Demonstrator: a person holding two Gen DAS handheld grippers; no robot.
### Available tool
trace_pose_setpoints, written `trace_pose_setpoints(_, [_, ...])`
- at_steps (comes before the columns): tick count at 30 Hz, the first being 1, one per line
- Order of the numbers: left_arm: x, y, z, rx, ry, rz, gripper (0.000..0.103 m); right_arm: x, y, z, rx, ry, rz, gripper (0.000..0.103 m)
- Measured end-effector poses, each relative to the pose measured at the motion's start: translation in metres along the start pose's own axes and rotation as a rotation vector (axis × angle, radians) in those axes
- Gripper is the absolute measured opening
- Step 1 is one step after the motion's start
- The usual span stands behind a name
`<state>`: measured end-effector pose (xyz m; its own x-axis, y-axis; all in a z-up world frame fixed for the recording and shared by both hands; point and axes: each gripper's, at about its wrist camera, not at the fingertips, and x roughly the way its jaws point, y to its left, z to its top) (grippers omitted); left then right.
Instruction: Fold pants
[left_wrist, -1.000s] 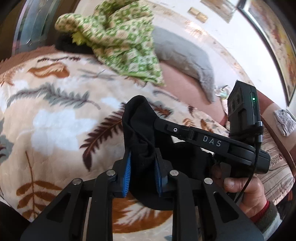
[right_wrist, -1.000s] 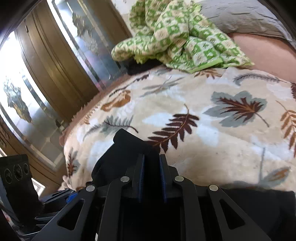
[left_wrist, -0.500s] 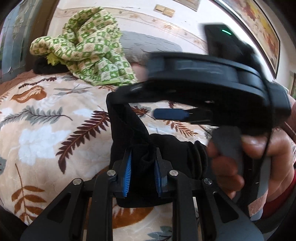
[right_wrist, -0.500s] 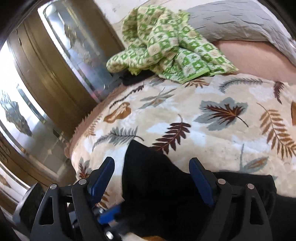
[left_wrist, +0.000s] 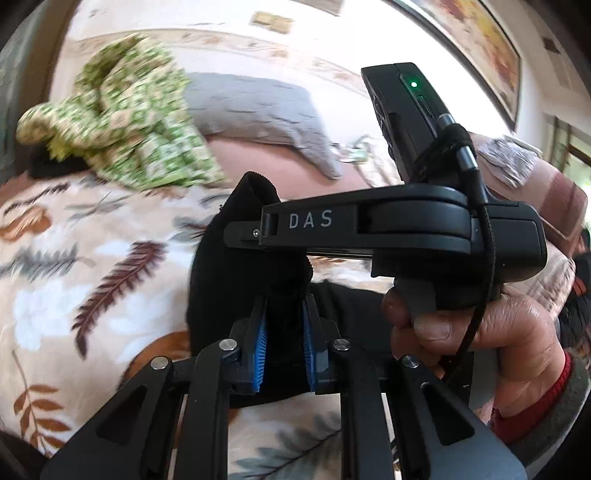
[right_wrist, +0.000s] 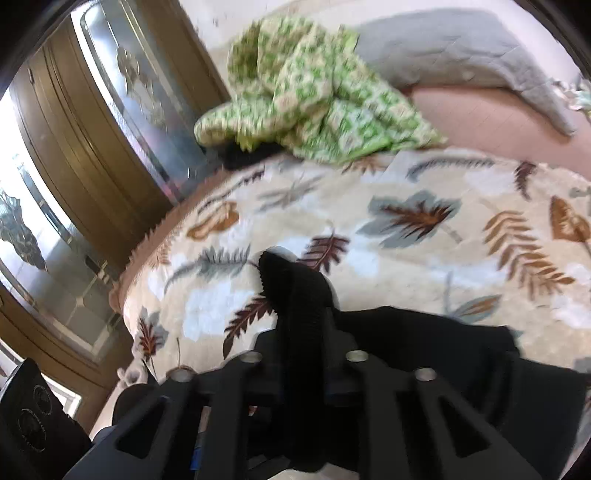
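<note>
Two handheld grippers pinch bunched edges of the black knit pants (left_wrist: 236, 266), which are raised off the cream leaf-patterned fleece blanket (left_wrist: 74, 280) while the rest trails on it. Left gripper (left_wrist: 283, 347): blue ribbed pads pressed onto a fold of the cloth. Right gripper (right_wrist: 303, 354): jaws have just been closing, now clamped on a ribbed band of the pants, with its holder's hand (left_wrist: 480, 332) seen in the left view. Judged step: lifting the garment to straighten it; keep both grips level and apart so the fabric hangs taut, clear of the crumpled green checked cloth (right_wrist: 306, 96)
</note>
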<state>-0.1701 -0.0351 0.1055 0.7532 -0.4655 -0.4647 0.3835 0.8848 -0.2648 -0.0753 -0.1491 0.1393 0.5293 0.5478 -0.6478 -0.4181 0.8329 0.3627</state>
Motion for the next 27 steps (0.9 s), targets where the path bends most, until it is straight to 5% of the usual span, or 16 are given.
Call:
trace_pose_setpoints(9, [0.024,-0.081,0.022,0.118,0.027,-0.149,0.015,-0.090,-0.079,-0.012,0.138,-0.163,-0.037,0.010])
trace_pose_setpoints(15, [0.051,-0.125,0.022,0.155,0.093,-0.212,0.015,-0.125,-0.140,-0.034,0.227,-0.195,-0.103,0.010])
trace_pose_setpoints(27, [0.064,-0.103,0.009,0.096,0.175,-0.153,0.015,-0.089,-0.238,-0.093,0.407,-0.085,-0.205,0.009])
